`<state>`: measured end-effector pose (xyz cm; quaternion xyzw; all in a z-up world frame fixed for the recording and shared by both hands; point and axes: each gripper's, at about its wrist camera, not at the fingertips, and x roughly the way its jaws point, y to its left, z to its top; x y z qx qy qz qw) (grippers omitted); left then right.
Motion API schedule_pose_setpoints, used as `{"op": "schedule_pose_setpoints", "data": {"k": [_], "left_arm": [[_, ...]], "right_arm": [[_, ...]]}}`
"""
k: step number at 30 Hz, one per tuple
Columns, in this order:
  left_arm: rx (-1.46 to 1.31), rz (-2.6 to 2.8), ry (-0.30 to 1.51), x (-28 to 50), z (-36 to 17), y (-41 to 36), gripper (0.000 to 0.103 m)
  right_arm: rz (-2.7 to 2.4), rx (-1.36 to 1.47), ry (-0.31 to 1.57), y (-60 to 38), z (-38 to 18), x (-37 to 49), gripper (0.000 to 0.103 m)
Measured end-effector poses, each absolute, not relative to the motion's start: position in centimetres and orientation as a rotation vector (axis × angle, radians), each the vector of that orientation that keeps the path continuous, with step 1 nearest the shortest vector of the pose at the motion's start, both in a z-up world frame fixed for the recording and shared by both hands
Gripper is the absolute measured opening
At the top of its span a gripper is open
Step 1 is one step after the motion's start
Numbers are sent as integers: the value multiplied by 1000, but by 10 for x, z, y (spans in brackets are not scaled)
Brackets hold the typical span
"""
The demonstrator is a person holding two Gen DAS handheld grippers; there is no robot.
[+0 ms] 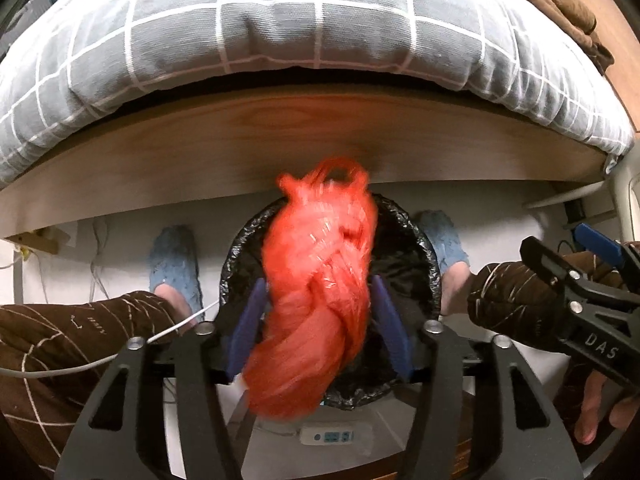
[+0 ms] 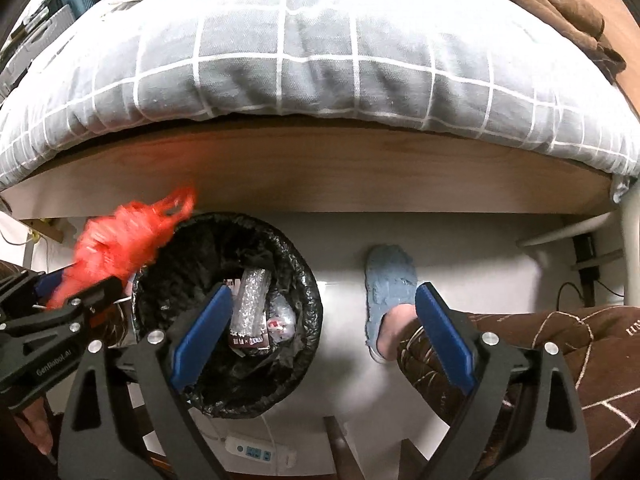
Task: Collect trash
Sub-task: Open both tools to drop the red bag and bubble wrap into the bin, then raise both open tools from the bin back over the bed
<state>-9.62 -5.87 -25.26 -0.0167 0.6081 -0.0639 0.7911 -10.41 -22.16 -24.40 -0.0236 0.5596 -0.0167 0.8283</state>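
Item: one red plastic bag (image 1: 316, 292), crumpled and motion-blurred, which we found between the blue pads (image 1: 250, 320) of our left gripper (image 1: 320, 320), above a black-lined waste bin (image 1: 416, 240). Whether those pads pressed it we could not tell. Our right gripper (image 2: 320, 332) stood wide apart with nothing between its fingers. In the bin lay bubble wrap (image 2: 250, 300) and wrappers. Beyond: grey slippers (image 2: 390, 284), brown trousers (image 2: 560, 344), a wooden bed frame (image 2: 320, 168), a checked duvet (image 2: 320, 60).
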Motion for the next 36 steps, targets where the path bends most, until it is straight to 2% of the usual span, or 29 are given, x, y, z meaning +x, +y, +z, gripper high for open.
{"op": "schedule_pose_setpoints", "data": {"k": [6,8,20,29,36], "left_arm": [[-25,-100,1260,-97,-243,-50,91],[-36,-80,1246,-97,-238,-44,95],[-70,-43,1134,-94,-193,-23,97],[-35,-18,1049,-86,-156,-16,97],[-40,-9,1008,-75,-134,-9,97]], "right_arm": [[-27,-60,1165,-216,-236,-104,89],[-20,-60,1156,-213,-233,-103,89],[33,-77,1044,-195,-185,-98,89],[31,-96,944,-188,-149,-84,95],[40,-110,893,-183,-123,-71,95]]}}
